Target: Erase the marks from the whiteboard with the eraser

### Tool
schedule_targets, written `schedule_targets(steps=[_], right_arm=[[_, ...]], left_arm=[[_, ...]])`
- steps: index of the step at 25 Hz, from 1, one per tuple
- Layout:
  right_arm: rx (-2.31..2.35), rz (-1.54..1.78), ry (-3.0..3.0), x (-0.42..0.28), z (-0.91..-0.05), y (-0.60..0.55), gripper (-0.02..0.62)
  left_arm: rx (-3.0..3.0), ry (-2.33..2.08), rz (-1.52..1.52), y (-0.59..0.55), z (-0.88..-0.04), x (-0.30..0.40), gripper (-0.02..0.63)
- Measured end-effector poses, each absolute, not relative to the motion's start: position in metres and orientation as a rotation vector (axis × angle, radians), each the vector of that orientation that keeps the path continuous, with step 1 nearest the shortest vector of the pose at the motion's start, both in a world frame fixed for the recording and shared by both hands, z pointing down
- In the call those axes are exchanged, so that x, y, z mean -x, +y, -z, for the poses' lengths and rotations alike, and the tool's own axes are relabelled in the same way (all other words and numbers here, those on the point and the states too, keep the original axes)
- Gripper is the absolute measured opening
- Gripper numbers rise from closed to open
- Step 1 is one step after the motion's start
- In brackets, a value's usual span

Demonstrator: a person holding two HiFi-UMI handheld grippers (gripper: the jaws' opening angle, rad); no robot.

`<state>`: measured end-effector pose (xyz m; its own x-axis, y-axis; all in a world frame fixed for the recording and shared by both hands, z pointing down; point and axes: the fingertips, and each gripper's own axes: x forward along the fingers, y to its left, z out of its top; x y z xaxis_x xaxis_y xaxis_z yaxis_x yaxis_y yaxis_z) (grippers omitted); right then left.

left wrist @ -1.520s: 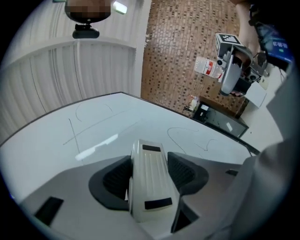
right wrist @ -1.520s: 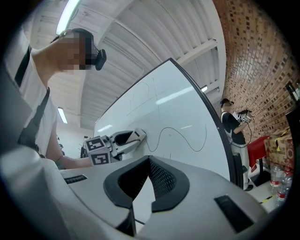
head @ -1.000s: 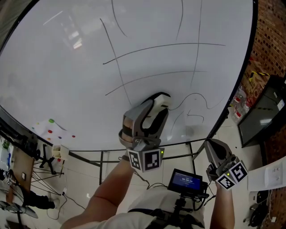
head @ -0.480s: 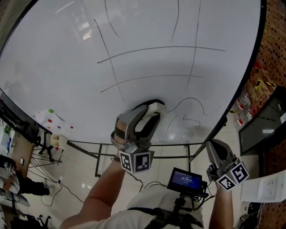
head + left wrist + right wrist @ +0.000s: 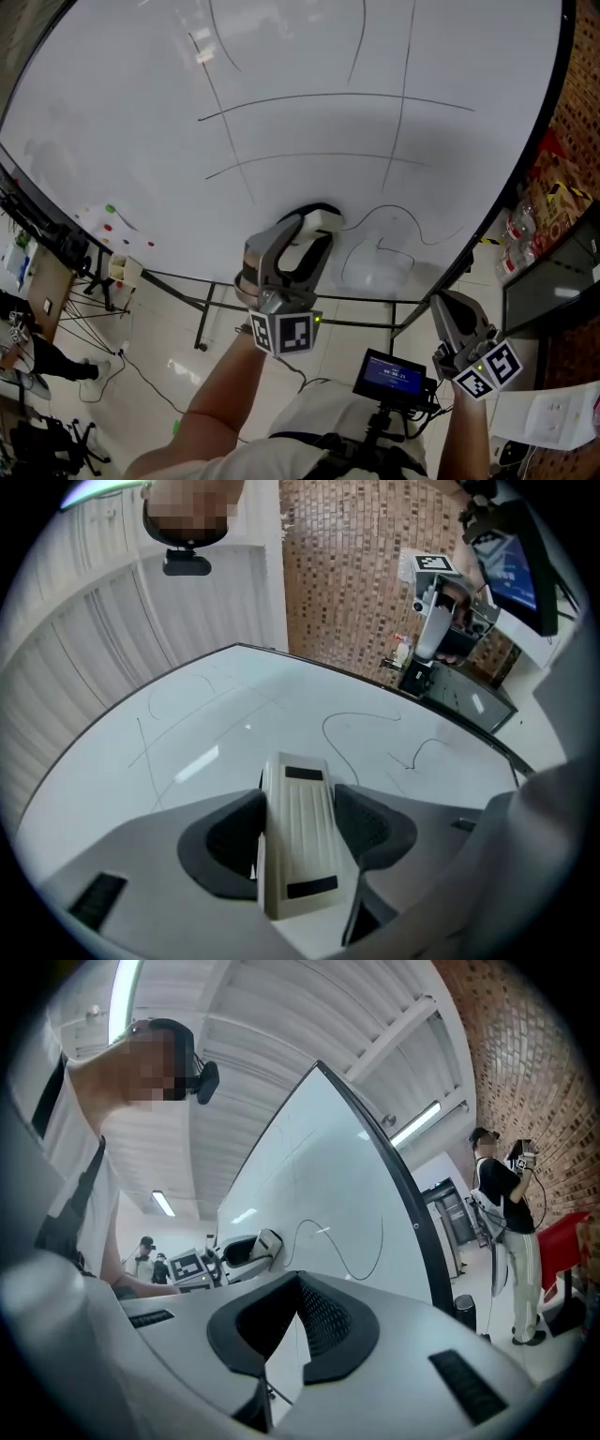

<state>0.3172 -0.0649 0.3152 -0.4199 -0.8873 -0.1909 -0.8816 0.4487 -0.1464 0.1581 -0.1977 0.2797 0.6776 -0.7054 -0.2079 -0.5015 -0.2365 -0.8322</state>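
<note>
While the eraser (image 5: 322,221) sits clamped in the left gripper (image 5: 309,231), its far end meets the whiteboard (image 5: 281,112) low down, near the bottom edge.

Jaws closed on the eraser's two long sides, w/ the cream body standing btwn the pads. Just right of it runs a curly black squiggle (image 5: 405,212), and a faint smeared patch (image 5: 375,269) lies below that. Long thin black lines (image 5: 319,97) cross the board farther up. The right gripper (image 5: 448,309) hangs off the board's lower right edge, well apart from the eraser – jaws pressed together, nothing btwn them. A small lit screen (image 5: 394,378) sits at the person's chest, btwn the two arms. Brick wall (image 5: 574,103) to the right – another person (image 5: 506,1222) stands by it.
</note>
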Motion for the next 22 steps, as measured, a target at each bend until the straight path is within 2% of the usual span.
schedule_targets(steps=[4, 7, 12, 22], right_arm=[[1.501, 0.062, 2.489, -0.323, -0.323, -0.064, 0.017], [1.478, 0.086, 2.512, -0.328, -0.329, -0.063, 0.017], [1.447, 0.101, 2.549, -0.337, -0.334, -0.059, 0.017], [1.392, 0.084, 2.612, -0.358, -0.333, -0.055, 0.017]], left_arm=[[2.044, 0.809, 0.363, -0.193, -0.329, -0.177, 0.270], [2.117, 0.877, 0.346, -0.193, -0.343, -0.178, 0.268], [2.238, 1.010, 0.197, -0.191, -0.335, -0.185, 0.265], [2.297, 0.980, -0.073, -0.170, -0.283, -0.229, 0.268]])
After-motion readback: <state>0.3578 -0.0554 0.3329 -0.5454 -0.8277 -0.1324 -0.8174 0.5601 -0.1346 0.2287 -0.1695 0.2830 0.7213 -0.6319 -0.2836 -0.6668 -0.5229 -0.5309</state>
